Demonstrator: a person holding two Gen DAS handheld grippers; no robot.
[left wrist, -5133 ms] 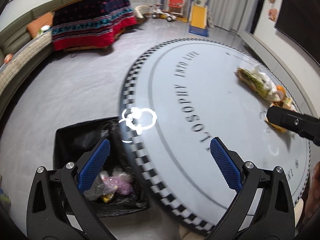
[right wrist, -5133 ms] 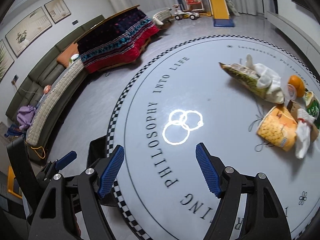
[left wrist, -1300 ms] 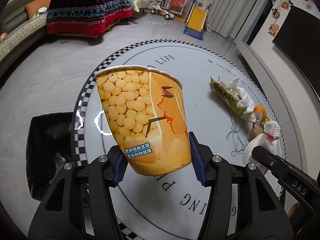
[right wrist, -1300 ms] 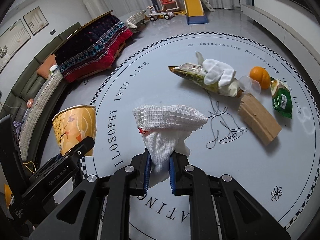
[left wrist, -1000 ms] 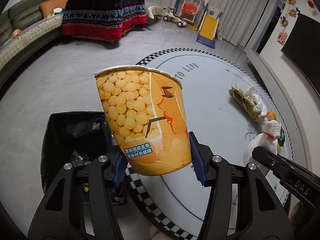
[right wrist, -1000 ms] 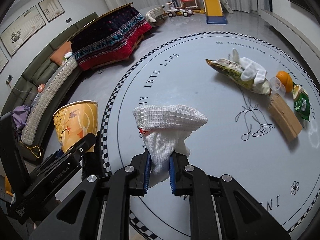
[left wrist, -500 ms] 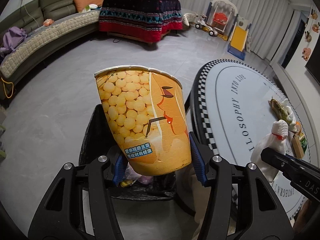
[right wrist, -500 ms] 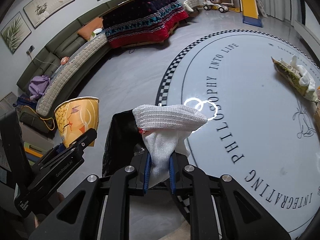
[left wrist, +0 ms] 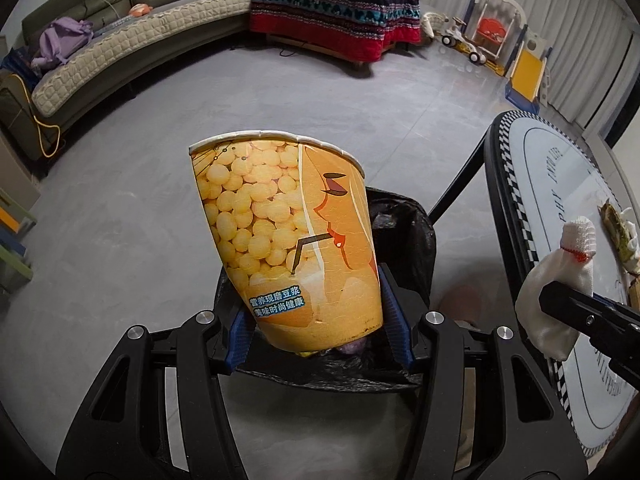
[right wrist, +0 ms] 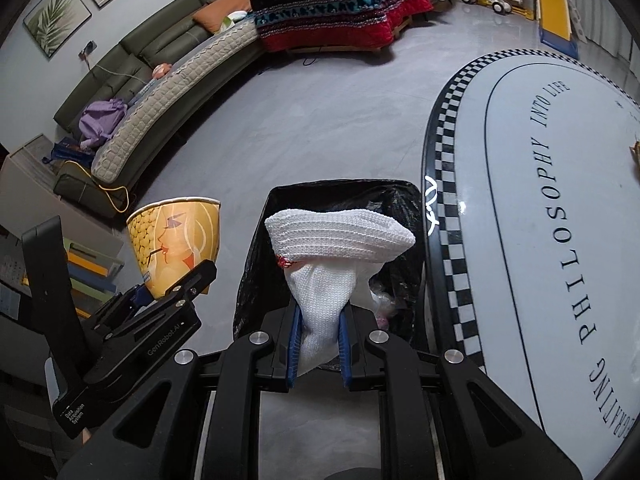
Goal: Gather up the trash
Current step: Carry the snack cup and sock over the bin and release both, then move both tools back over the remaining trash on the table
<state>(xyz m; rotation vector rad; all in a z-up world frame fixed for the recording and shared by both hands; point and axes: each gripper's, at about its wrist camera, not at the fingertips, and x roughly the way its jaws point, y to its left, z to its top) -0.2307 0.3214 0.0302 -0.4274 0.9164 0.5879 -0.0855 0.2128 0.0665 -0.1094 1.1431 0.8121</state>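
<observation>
Now, left claw (left wrist: 318,334) clenched on a big orange paper cup (left wrist: 286,240), blue pads pressing both sides near the bottom. Cup upright, tipped a little, held over the black trash bag (left wrist: 404,232) on the grey floor (left wrist: 120,220). Some trash already down inside the bag.

Right claw (right wrist: 319,346) clenched on a white knit glove (right wrist: 332,240), pinched at the narrow part, wide end puffed out on top. Glove held over the same black bag, seen from the right wrist view at (right wrist: 340,194).

Bag just beside the round white surface (right wrist: 520,208) with the checkered rim and black letters. More wrappers (left wrist: 618,226) lying far over on the surface. Long sofa (left wrist: 120,48) and a red patterned blanket (left wrist: 340,8) well apart, at the back of the room.
</observation>
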